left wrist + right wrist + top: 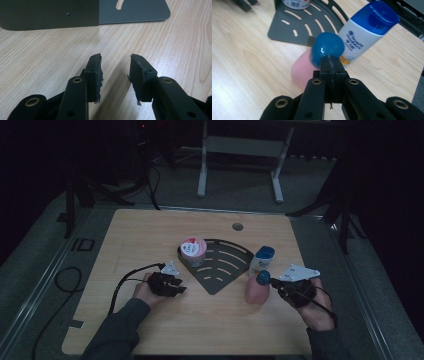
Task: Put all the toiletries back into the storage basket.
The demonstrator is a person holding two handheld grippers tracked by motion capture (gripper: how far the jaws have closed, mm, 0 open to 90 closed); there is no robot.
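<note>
Pink plastic bottle with a rounded blue cap [257, 289] stands on the pale wooden bench [150, 235], just off the right corner of the dark grey slotted fan-shaped metal rack [220, 265], with the right gripper [273, 283] at its cap. In the right gripper view the jaws are pressed together with nothing between them, their tips right at the blue cap [327, 50]; whether they touch it cannot be told. Just behind stands a white shampoo bottle with a dark blue cap [364, 35], close beside the pink one.

The risk, as it looks from here: closed jaws nudging high on the cap could tip the pink bottle, which might fall against the white one and topple both, or roll across the bench. A grasp would need the jaws parted first, and the neighbour leaves little room on that side.

The left gripper [175, 287] rests low over bare wood near the rack's left edge, jaws apart and empty. A red-and-white lidded tub [193, 250] stands on the rack's back corner, well clear.
</note>
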